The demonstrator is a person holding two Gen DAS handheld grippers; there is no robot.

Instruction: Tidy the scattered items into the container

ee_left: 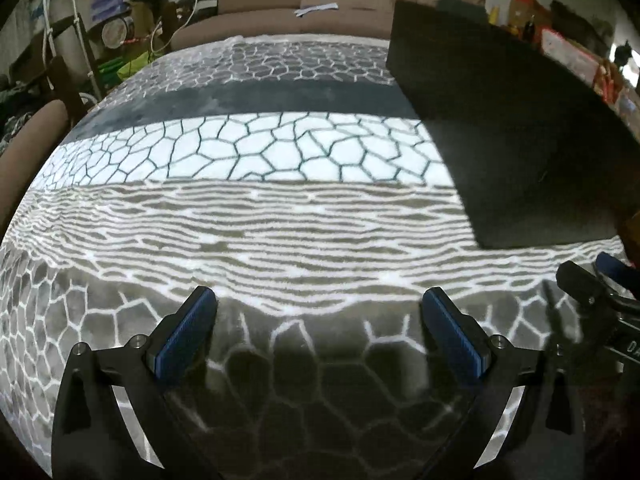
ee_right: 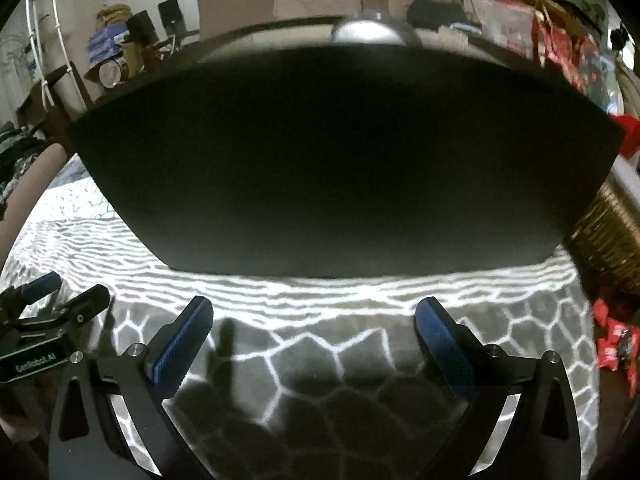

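Reading both wrist views, I'd call this the start or a gap between items: neither gripper carries anything.

Left gripper (ee_left: pixel 320 300): jaws spread wide, blue pads (ee_left: pixel 184 336) bare, nothing between them. It hovers over a patterned rug (ee_left: pixel 280 152). The rug ahead of it shows no loose items at all.

Right gripper (ee_right: pixel 314 312): also released, jaws wide apart, empty. Directly ahead of it sits a large black container (ee_right: pixel 340 160), near wall facing the camera. From the left gripper the same box is ahead and off to the right. I can't see into it from either view, so I can't tell what's already inside.

Candidates for scattered items: red wrapped things (ee_right: pixel 616 344) on the floor to the right of the right gripper, beside a wicker basket (ee_right: pixel 608 236). Too blurred at the fisheye edge to say what they are, or whether they belong to the task. A shiny rounded object (ee_right: pixel 372 30) shows above the container's far rim; can't tell if it's in it or behind it.

The two grippers are close side by side; each shows at the edge of the other's view.

My judgement: progress unknown, possibly near zero. Next I need to find an item, likely swinging right.
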